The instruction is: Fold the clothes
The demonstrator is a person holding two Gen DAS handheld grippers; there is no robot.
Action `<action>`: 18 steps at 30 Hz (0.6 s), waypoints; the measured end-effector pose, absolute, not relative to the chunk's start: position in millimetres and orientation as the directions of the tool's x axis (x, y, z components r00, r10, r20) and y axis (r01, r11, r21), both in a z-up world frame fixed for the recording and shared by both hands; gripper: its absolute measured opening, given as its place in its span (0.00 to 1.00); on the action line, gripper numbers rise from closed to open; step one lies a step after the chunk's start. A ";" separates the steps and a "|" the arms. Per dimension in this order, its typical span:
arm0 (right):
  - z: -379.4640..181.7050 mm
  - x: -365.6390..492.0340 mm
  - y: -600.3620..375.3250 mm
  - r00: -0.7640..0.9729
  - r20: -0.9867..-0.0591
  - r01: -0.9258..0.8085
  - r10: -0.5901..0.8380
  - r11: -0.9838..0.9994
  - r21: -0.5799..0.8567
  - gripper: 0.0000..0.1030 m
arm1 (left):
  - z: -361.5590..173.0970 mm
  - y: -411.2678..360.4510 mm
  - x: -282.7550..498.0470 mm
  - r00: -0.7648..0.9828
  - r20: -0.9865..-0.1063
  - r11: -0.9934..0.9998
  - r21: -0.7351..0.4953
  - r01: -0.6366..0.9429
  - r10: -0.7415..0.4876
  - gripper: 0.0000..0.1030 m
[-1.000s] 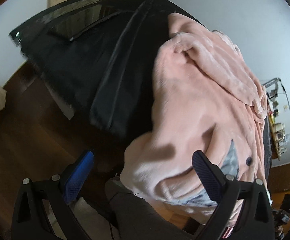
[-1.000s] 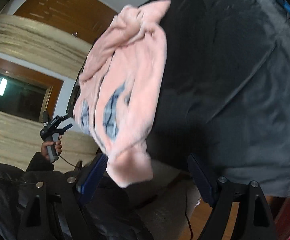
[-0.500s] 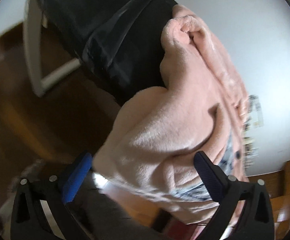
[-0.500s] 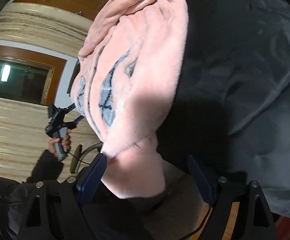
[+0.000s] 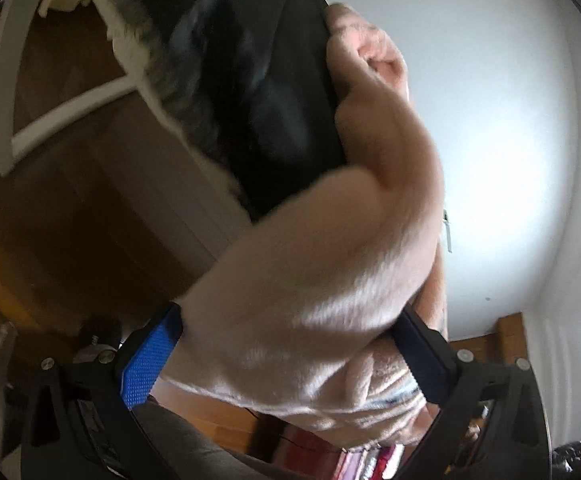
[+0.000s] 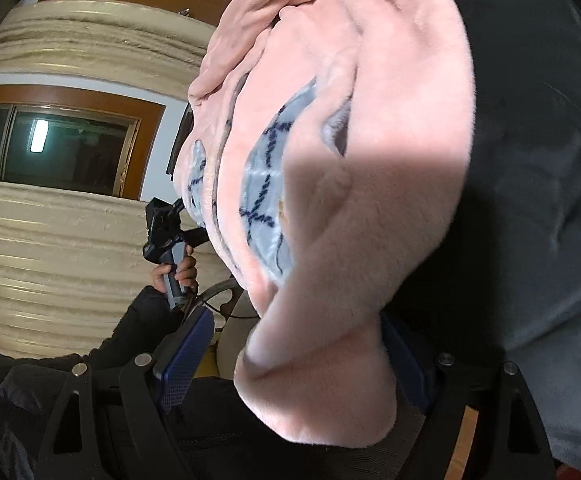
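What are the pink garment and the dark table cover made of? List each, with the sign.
Pink garment: looks like plush fleece, matte, with fuzzy nap at its edges and soft rounded folds.
Dark cover: probably a smooth woven or coated cloth, with a faint sheen and shallow creases.

Home interior: wood floor [image 5: 70,208], cream curtains [image 6: 62,240], wood-framed window [image 6: 70,148] (dark outside), white walls [image 5: 490,120].

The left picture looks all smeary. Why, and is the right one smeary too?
Left wrist view: motion blur smears the black cloth and pink garment. Right wrist view: sharp, the garment's fuzz and grey patch show clearly, with a hard-edged shadow across its lower half.
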State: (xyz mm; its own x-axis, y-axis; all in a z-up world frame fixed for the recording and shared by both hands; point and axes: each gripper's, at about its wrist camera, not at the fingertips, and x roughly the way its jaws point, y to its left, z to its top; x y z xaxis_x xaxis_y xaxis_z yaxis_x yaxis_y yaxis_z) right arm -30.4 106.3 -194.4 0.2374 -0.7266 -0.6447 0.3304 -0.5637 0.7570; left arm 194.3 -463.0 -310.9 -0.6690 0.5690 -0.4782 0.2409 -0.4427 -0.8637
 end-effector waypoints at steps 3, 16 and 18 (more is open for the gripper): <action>-194.3 -32.3 99.7 0.250 -0.642 0.334 -0.725 -0.558 0.760 0.83 | -316.0 -458.3 193.3 -0.644 -0.456 -0.441 -0.875 0.199 0.614 0.99; -193.7 -35.5 101.0 0.274 -0.632 0.350 -0.725 -0.537 0.768 0.83 | -285.8 -447.7 189.7 -0.771 -0.446 -0.772 -0.628 -0.091 0.454 1.00; -191.8 -34.4 98.2 0.277 -0.644 0.373 -0.713 -0.538 0.756 0.83 | -286.0 -446.7 189.8 -0.779 -0.428 -0.780 -0.614 -0.122 0.458 1.00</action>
State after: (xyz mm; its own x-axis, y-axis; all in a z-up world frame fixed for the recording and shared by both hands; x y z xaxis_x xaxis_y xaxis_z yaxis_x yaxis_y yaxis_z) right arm -34.4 98.2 -191.8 0.2772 -0.7129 -0.6442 0.3732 -0.5379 0.7559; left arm 189.8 -446.7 -286.0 -0.7791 0.4584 -0.4277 -0.1221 -0.7801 -0.6136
